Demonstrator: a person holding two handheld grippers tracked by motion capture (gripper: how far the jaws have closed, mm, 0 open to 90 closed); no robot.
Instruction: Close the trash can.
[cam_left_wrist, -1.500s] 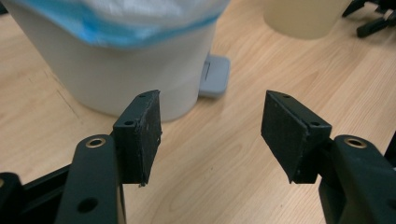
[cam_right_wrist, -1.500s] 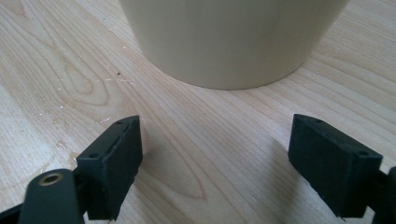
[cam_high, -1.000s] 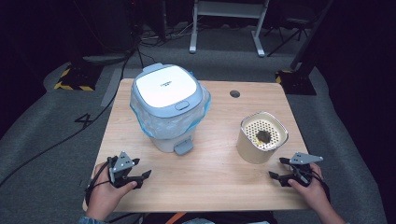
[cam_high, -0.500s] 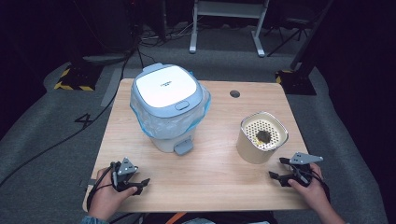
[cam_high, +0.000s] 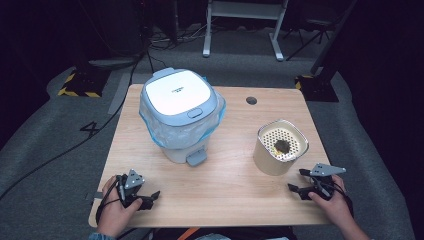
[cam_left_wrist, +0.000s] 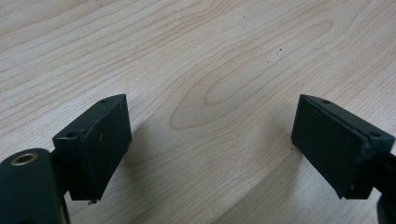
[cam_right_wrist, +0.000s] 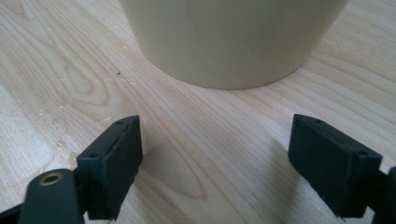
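The left gripper (cam_high: 150, 198) has drawn back to the near left tabletop (cam_high: 225, 185) edge, jaws wide and empty. The right gripper (cam_high: 300, 181), equally open and empty, rests just near of the cream cylindrical perforated-top container (cam_high: 279, 148), probably next to be grasped.

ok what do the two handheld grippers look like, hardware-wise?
Both are black two-jaw units. The left gripper and right gripper each carry a grey three-cornered plate on top, and thin black cables loop around the hands. In the gripper views the jaws end in flat, black rectangular pads with small screw holes along the edge, and a brass-coloured eyelet sits at lower left.
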